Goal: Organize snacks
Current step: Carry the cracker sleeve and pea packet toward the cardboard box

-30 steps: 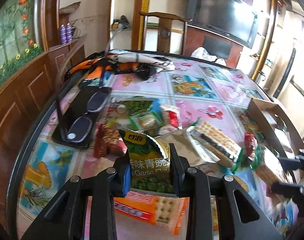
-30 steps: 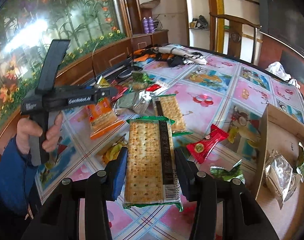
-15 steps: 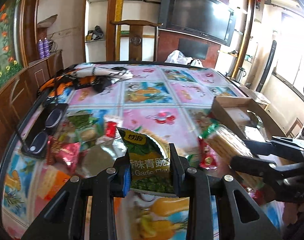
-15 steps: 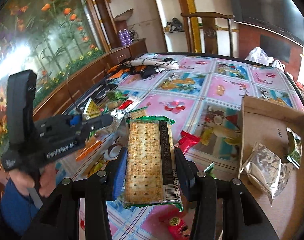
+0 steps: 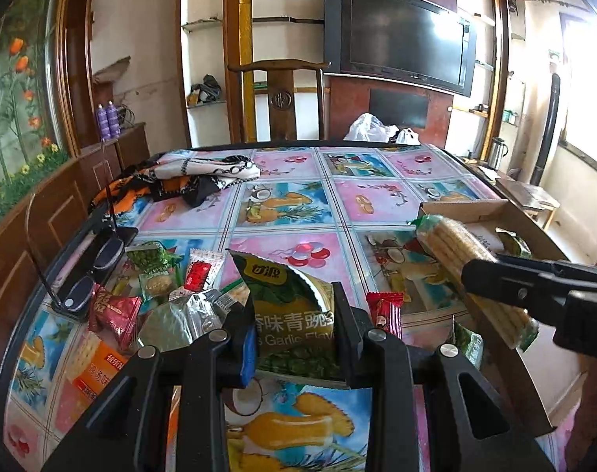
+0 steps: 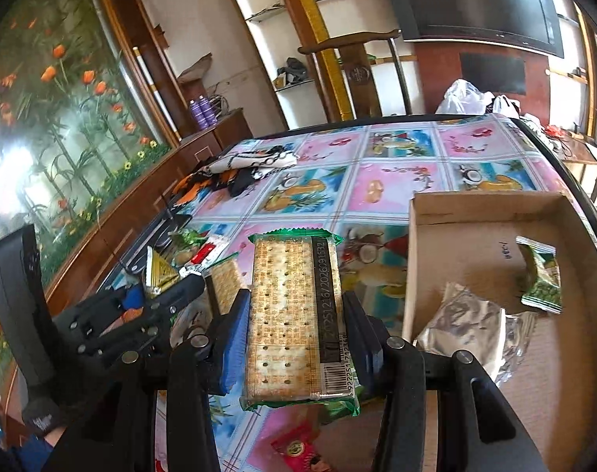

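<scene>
One green garlic-pea packet [image 5: 294, 322] is clamped in the left hand-held gripper [image 5: 294, 338] above the counter [image 5: 290, 204]. One clear cracker pack [image 6: 294, 314] is gripped by the right hand-held gripper [image 6: 294, 338] beside the brown cardboard box [image 6: 475, 200], where two packets are seen: one silver foil [image 6: 463, 322], one green [image 6: 542, 275].
</scene>
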{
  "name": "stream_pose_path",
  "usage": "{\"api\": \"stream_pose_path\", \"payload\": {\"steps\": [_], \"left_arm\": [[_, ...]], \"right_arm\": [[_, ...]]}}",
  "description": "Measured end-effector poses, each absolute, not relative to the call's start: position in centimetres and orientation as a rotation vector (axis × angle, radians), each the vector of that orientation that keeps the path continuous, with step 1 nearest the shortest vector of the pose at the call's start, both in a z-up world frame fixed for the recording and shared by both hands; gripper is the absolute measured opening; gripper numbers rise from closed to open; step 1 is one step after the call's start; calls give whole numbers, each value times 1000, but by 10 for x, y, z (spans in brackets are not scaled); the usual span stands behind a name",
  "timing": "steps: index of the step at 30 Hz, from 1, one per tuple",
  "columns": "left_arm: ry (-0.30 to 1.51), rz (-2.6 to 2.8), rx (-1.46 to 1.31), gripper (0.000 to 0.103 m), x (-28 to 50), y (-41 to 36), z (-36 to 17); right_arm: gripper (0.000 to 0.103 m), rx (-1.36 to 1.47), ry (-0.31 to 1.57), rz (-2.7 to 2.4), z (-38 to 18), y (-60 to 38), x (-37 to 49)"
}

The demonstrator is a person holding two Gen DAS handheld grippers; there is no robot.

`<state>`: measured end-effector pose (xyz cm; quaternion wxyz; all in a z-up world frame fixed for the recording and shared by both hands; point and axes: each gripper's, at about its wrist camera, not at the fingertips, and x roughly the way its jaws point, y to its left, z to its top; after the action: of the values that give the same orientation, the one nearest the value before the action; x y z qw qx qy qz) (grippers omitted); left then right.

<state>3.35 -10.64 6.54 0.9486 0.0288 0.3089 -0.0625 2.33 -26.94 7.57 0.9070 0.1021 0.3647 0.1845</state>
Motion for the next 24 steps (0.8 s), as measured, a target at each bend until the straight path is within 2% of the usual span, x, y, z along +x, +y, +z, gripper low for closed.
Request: {"api": "stream_pose_path", "payload": {"steps": [24], "left_arm": [[558,-157,202,31,19,-174,63]], "right_arm": [[49,270,725,292,81,-311,26]]}}
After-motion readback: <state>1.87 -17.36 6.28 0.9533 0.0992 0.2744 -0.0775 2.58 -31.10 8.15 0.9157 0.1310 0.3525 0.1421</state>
